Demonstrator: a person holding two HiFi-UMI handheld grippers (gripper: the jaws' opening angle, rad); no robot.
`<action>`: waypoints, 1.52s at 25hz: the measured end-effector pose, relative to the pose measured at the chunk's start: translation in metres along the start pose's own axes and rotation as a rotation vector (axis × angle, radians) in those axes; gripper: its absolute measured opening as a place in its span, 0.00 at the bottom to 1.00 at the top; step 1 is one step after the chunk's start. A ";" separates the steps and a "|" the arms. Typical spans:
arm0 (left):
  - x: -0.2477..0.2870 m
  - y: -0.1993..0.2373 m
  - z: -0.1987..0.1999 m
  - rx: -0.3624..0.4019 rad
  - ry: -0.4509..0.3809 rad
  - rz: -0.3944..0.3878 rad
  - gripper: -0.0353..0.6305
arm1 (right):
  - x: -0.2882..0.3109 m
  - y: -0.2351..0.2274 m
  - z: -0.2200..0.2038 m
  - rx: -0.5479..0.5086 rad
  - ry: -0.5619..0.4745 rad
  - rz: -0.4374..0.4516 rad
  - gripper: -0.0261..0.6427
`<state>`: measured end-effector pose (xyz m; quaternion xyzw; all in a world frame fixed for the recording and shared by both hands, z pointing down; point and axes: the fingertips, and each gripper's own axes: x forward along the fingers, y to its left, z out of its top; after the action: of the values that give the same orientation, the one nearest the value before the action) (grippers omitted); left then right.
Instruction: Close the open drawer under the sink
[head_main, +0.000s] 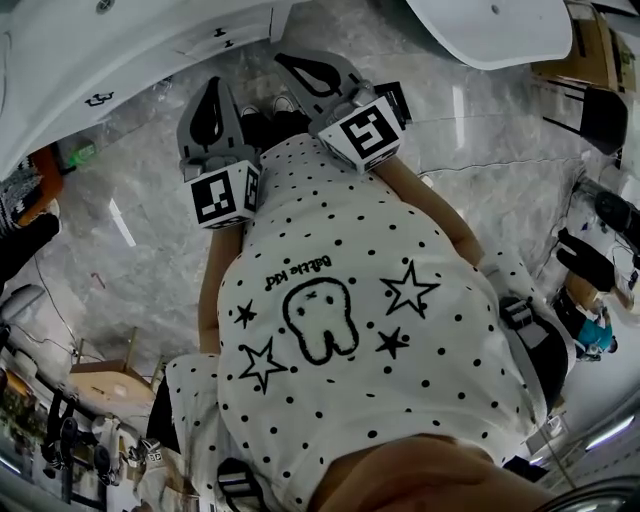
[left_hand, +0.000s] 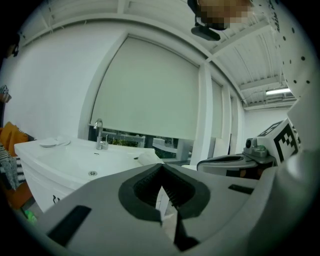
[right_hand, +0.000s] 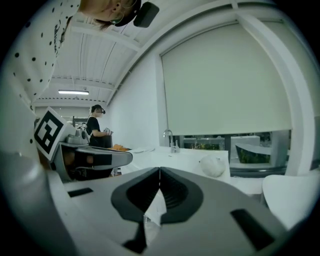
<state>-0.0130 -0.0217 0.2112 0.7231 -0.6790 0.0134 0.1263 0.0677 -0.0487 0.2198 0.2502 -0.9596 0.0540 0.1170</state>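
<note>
Grey marble floor (head_main: 480, 150) carries the white sink cabinet (head_main: 150, 60) and the person's shoes (head_main: 285, 103).

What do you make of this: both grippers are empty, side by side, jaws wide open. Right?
Wrong on the jaws: they are shut, not wide open. The left gripper view shows the left gripper with its tips together, and the right gripper view shows the same for the right gripper. Both are empty, side by side.

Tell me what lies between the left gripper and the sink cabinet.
Only bare marble floor, seen in the head view; the shut left gripper stands apart from the white sink cabinet.
</note>
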 end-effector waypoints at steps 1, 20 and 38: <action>0.000 -0.001 0.000 -0.005 0.001 0.001 0.06 | -0.001 0.000 0.000 -0.005 0.001 0.005 0.06; -0.005 0.013 0.002 -0.024 0.001 0.044 0.06 | 0.012 0.020 0.003 -0.054 0.025 0.093 0.06; 0.001 0.000 0.003 0.019 0.004 0.009 0.06 | 0.016 0.015 -0.001 -0.074 0.050 0.097 0.06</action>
<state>-0.0136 -0.0232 0.2088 0.7212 -0.6818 0.0220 0.1205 0.0473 -0.0427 0.2244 0.1977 -0.9686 0.0303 0.1475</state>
